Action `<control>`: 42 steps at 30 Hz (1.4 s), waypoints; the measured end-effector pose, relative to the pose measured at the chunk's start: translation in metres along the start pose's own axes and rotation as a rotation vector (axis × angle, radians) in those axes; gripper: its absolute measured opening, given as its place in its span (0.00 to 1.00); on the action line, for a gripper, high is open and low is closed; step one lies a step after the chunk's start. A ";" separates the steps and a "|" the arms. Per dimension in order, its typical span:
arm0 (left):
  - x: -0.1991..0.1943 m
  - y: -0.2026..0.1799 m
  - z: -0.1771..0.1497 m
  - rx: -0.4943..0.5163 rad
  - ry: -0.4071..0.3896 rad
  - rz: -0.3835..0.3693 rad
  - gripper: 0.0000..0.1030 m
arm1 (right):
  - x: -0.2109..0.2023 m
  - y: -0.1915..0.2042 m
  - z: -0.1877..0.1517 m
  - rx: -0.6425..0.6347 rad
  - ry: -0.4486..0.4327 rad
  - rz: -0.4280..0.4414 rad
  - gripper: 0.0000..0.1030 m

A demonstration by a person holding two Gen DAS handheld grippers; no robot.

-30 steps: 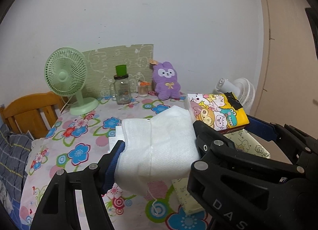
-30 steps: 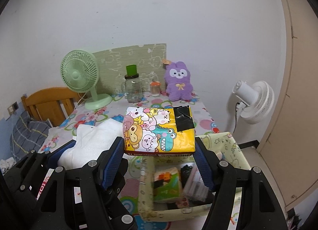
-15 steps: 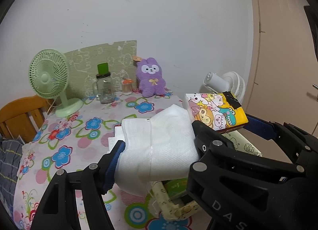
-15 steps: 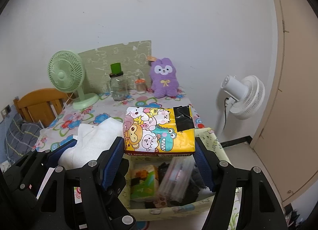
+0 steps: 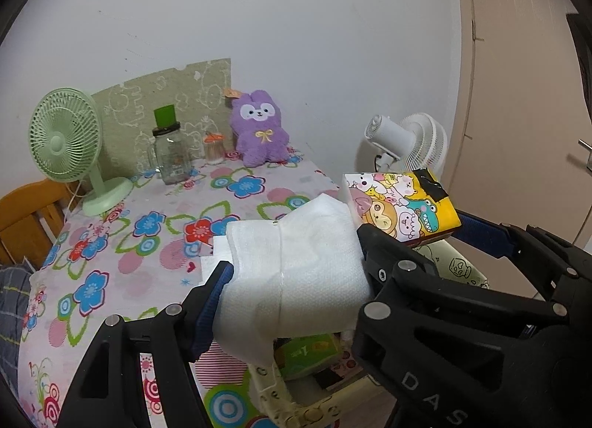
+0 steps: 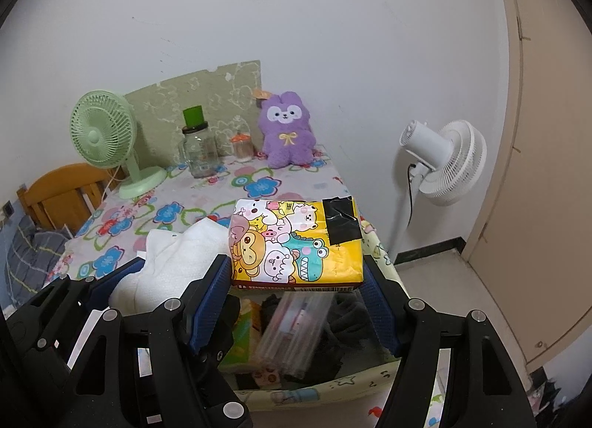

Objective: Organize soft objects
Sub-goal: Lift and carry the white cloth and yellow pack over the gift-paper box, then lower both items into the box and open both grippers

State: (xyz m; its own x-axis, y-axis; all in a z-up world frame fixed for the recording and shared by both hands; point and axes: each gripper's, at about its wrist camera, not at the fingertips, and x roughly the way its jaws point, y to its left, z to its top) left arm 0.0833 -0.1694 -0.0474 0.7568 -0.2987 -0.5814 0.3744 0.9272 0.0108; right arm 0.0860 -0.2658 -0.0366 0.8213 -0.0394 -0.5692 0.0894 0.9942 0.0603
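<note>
My left gripper [image 5: 296,272] is shut on a white pack of tissues [image 5: 296,272], held in the air over the table's right edge. Beside it, my right gripper [image 6: 296,265] is shut on a yellow cartoon-printed tissue pack [image 6: 296,243] with a black tape patch; the same yellow pack [image 5: 403,206] shows at the right of the left wrist view. Both packs hang above a cream patterned storage box [image 6: 333,387] that holds a green tissue pack [image 6: 244,331], a clear packet and dark items. A purple plush bunny [image 5: 259,135] sits at the table's far end.
The table wears a flowered cloth [image 5: 122,243]. On it stand a green desk fan [image 5: 66,146], a glass jar with a green lid [image 5: 168,154] and a small jar [image 5: 214,148]. A white floor fan [image 6: 440,165] stands right, a wooden chair [image 6: 63,191] left.
Both grippers, each with its pack, have moved to the right and a little lower, off the table and over the open box, which now shows more fully below.
</note>
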 end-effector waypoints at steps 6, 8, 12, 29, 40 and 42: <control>0.014 -0.008 -0.001 0.014 0.037 -0.012 0.73 | 0.010 -0.012 -0.004 0.020 0.026 -0.008 0.70; 0.019 -0.010 -0.001 0.018 0.050 -0.017 0.73 | 0.014 -0.016 -0.006 0.024 0.035 -0.013 0.70; 0.030 -0.015 -0.004 0.037 0.083 -0.025 0.74 | 0.020 -0.025 -0.008 0.051 0.050 -0.017 0.70; 0.040 -0.024 -0.001 0.075 0.100 -0.023 0.99 | 0.029 -0.033 -0.011 0.058 0.064 -0.009 0.70; 0.036 -0.017 -0.009 0.109 0.113 0.021 1.00 | 0.038 -0.023 -0.016 0.066 0.107 0.069 0.72; 0.036 -0.017 -0.010 0.115 0.112 0.026 1.00 | 0.038 -0.024 -0.018 0.084 0.115 0.077 0.73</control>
State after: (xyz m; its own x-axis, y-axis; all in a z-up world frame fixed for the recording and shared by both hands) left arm 0.0984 -0.1938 -0.0763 0.7049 -0.2417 -0.6669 0.4190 0.9005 0.1165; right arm 0.1052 -0.2892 -0.0746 0.7578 0.0531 -0.6503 0.0793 0.9818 0.1726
